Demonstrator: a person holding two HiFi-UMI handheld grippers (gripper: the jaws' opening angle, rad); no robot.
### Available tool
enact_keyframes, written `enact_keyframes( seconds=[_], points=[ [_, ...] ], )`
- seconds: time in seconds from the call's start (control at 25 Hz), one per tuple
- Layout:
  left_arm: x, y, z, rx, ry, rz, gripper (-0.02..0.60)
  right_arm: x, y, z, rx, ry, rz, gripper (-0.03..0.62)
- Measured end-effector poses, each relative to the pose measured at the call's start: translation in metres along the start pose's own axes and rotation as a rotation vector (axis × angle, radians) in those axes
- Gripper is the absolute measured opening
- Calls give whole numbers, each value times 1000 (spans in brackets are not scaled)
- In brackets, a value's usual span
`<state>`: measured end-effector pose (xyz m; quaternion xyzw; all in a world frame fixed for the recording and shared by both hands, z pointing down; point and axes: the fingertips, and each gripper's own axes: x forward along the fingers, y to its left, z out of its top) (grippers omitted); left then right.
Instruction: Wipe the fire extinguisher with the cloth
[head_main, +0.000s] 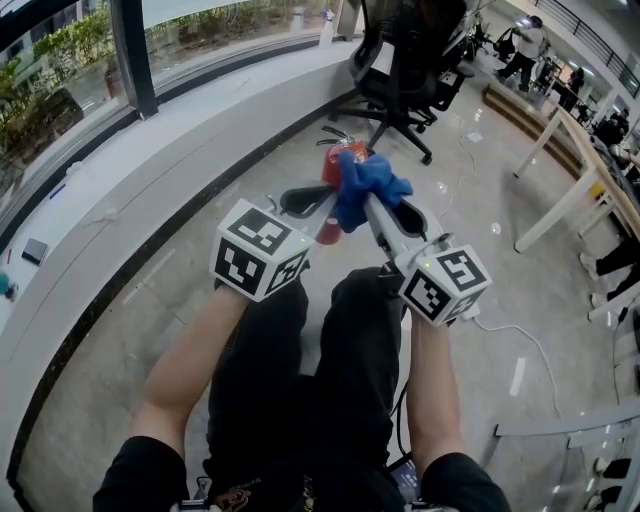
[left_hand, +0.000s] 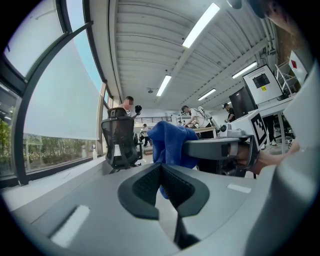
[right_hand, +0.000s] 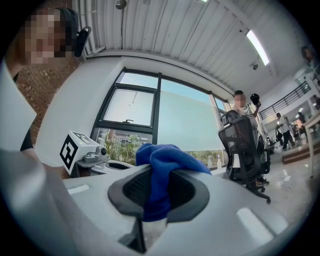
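One cloth (head_main: 366, 186), one fire extinguisher (head_main: 332, 164)

The person wears black trousers (head_main: 300, 380) and a black short-sleeved top (head_main: 140, 475) with a small print on its front, too blurred to read. The left hand-held gripper (left_hand: 161, 169) and the right hand-held gripper (right_hand: 157, 176) are smooth grey plastic, with dark ribbed pads lining the jaws. Each has a white cube printed with black square markers: the left cube (head_main: 260, 250) and the right cube (head_main: 446, 283), which shows small green lights. A white cable (head_main: 510, 330) leaves the right one, and a thin black cable (head_main: 400, 415) runs beside the trousers.
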<state>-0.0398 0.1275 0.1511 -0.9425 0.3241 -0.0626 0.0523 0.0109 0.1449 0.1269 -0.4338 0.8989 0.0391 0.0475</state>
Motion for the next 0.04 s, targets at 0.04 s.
enact_keyframes(
  seconds=[0.04],
  points=[
    [0, 0, 0, 0, 1, 0, 6, 0, 0, 1, 0, 0, 0, 69]
  ],
)
